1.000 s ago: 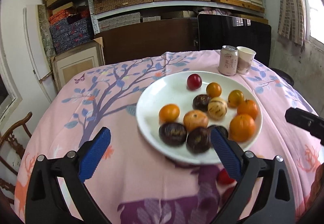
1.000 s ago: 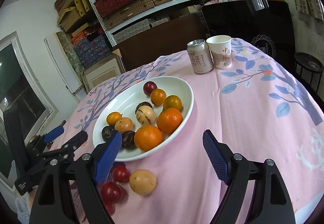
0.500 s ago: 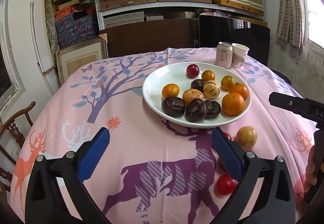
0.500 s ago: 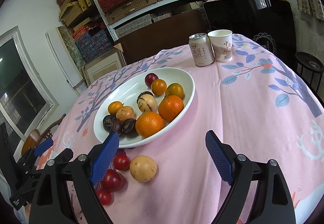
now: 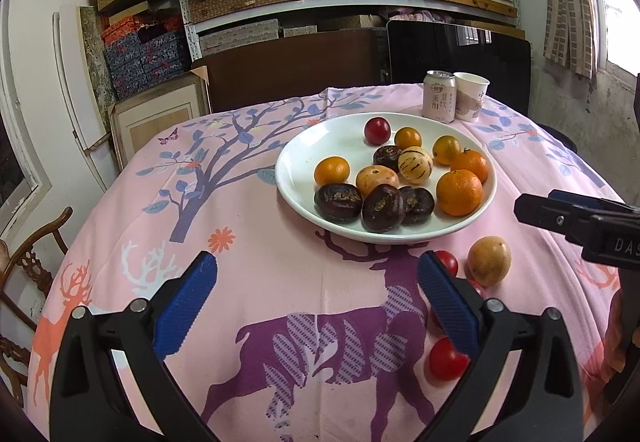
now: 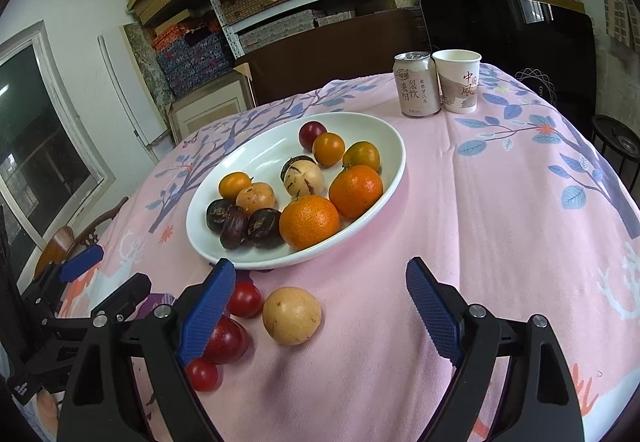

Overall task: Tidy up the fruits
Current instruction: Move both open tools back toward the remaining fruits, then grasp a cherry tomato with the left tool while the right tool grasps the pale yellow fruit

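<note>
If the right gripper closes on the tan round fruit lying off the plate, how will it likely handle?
The tan round fruit looks smooth and nearly spherical, so a nudge would probably roll it across the pink tablecloth. It may slip between flat pads unless gripped across its middle. The red fruits sit close beside it and could get bumped.

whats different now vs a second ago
The left gripper has pulled back from the white plate, so the loose tan fruit and red fruits on the cloth show beside it. Nothing was grasped or released; both grippers stay open, and the fruit, can and cup are unmoved.
</note>
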Demonstrator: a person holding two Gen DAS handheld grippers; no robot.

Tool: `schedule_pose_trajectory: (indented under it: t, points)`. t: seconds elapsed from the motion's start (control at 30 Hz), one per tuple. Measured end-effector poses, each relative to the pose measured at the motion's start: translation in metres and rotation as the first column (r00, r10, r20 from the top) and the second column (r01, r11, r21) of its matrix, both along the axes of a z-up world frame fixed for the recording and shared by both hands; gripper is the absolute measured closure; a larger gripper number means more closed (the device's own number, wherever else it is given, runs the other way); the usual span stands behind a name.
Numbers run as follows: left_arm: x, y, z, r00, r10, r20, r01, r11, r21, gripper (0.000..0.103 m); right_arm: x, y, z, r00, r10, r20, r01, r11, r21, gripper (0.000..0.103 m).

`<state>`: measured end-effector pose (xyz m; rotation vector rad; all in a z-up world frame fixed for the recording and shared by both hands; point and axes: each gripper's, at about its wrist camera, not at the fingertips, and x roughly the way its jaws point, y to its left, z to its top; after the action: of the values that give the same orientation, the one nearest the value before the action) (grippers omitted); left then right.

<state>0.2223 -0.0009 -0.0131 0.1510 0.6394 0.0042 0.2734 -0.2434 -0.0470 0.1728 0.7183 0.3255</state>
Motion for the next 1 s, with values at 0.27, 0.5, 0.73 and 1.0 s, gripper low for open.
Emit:
schedule_pose_trajectory:
  t: [0.27, 0.5, 0.73, 1.0]
  points:
    - [0.0, 0.0, -0.001, 1.0, 0.0, -0.005, 0.0, 1.0, 0.004, 0.005, 0.002, 0.009, -0.009, 0.999, 0.034, -0.038, -0.035, 0.999, -0.028, 0.015]
    - [-0.005, 0.003, -0.012, 1.0, -0.005, -0.031, 0.006, 1.0, 0.007, 0.005, 0.003, 0.021, -0.015, 0.996, 0.077, -0.053, -0.08, 0.995, -0.065, 0.015]
    - [-0.04, -0.004, -0.027, 0.973, -0.199, -0.116, 0.186, 0.976, -0.114, 0.005, 0.003, 0.031, -0.024, 0.988, 0.127, -0.092, -0.135, 0.987, -0.085, 0.024]
    - [-0.045, -0.041, -0.039, 0.934, -0.33, -0.137, 0.322, 0.944, -0.073, 0.005, 0.01, 0.023, -0.033, 0.978, 0.13, -0.165, -0.134, 0.991, -0.013, 0.046]
